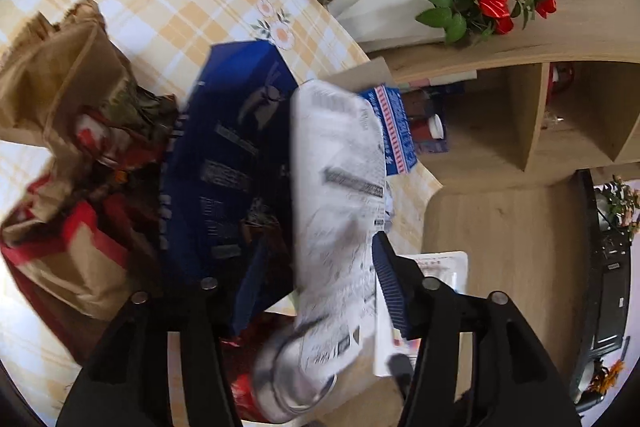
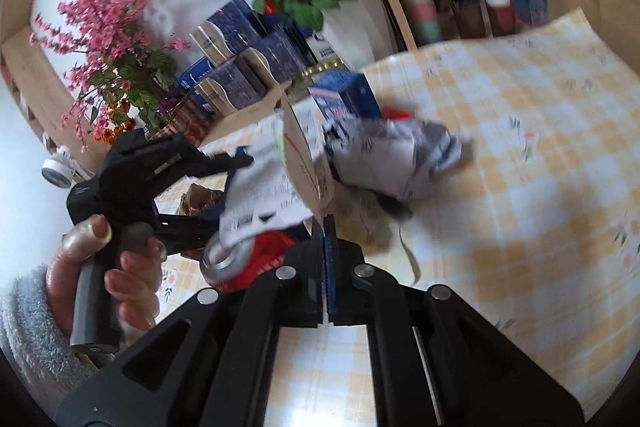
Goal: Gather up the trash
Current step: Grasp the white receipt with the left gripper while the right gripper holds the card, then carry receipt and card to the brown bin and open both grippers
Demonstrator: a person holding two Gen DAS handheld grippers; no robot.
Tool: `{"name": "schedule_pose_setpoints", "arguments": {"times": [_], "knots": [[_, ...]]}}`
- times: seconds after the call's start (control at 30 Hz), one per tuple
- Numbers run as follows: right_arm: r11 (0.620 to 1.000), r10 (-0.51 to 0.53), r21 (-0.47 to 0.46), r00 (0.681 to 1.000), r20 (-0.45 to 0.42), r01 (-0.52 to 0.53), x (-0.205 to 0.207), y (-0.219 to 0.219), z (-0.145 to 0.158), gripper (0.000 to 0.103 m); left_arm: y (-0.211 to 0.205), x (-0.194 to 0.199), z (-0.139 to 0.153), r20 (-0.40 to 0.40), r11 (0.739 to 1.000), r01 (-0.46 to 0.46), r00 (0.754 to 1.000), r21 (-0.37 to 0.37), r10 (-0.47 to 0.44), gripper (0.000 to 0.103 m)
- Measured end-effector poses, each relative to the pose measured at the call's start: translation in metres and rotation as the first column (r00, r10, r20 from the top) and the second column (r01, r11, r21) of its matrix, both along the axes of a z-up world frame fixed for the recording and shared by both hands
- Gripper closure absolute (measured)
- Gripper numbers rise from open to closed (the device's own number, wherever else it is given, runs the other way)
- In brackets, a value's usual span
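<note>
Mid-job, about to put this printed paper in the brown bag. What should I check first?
1. Printed paper between the left gripper fingers: ok.
2. Firm grip on it: cannot tell, blurred.
3. Brown bag open, trash inside: ok.
4. Right gripper free: cannot tell; jaws shut, cardboard edge close.
5. Can bagged: not ok.
6. Crumpled paper on the tablecloth bagged: not ok.
</note>
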State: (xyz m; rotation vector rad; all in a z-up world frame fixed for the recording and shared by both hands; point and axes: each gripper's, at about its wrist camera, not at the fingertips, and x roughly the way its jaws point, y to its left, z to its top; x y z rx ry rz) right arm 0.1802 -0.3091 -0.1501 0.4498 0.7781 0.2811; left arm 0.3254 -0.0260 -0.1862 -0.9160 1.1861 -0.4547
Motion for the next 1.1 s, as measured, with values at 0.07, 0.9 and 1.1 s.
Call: {"name": "schedule_pose_setpoints", "arguments": {"times": [0.07,0.9,1.1], "knots": [[1.000,0.003,-0.001,1.000,-0.011,-0.003,0.000,0.001,-0.004,0.098,-0.003,0.001,0.000,0.008,1.000,0.006,1.000,0.005,-0.006,0.050],[0.999,-0.036,0.031,0.997,0.075,0.033,-0.051,-0.019,0.050,0.098,0.007,-0.068,0.140,0.382,0.989,0.081,0.916,0.124,-0.123,0.096],[0.999,-0.026,0.041,0.999,0.047,0.024,-0.094,-0.017,0.053,0.098,0.025,-0.145,0.146,0.405,0.972,0.094,0.897,0.217,-0.177,0.096]]}}
